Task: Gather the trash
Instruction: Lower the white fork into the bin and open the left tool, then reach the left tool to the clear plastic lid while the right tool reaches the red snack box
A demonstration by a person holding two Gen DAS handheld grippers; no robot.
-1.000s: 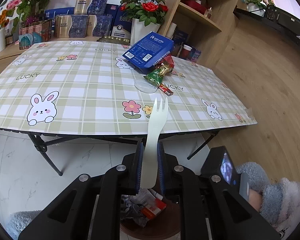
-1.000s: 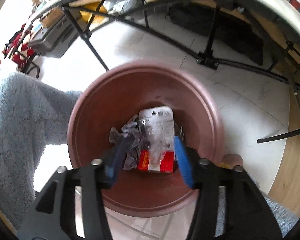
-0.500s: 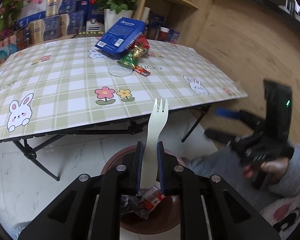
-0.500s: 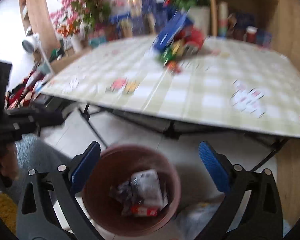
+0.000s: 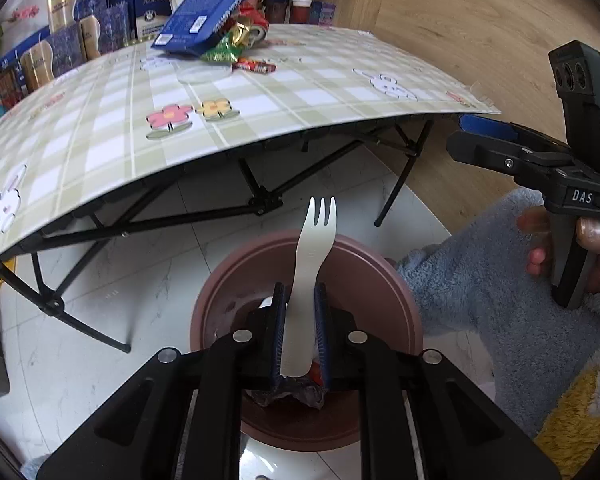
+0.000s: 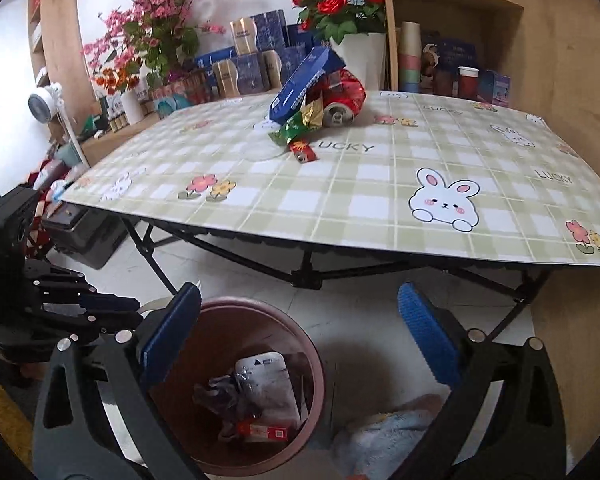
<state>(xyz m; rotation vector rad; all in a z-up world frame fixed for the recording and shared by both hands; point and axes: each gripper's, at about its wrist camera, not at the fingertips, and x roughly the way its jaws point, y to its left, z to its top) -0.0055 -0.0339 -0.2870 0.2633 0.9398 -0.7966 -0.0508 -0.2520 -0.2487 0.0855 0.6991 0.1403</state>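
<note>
The left gripper (image 5: 300,332) is clenched on a white plastic fork (image 5: 308,280), tines up, its blue pads pressing the handle from both sides; the fork hangs directly over the brown bin (image 5: 380,276) on the pale tiled floor (image 5: 100,340); crumpled wrappers and a red packet lie at the bottom of the bin, best seen in the right wrist view, where the bin (image 6: 308,352) sits below and between the spread fingers. The right gripper (image 6: 300,320) stands released, jaws having just swung wide apart, with nothing between them; in the left wrist view it shows at the right edge, held by a hand (image 5: 580,248) in a fluffy blue sleeve (image 5: 480,300). On the bench (image 6: 380,200), covered in a green checked cloth with rabbits and flowers, more trash remains in a small heap near the far side: a blue box (image 6: 304,80) leaning on a crushed red can (image 6: 344,100), a green and gold wrapper (image 6: 300,120) just in front, a small red wrapper (image 6: 304,152) near it, and a clear round lid (image 5: 204,74) beside those; a pot of red roses (image 6: 340,8) stands behind the heap.
</note>
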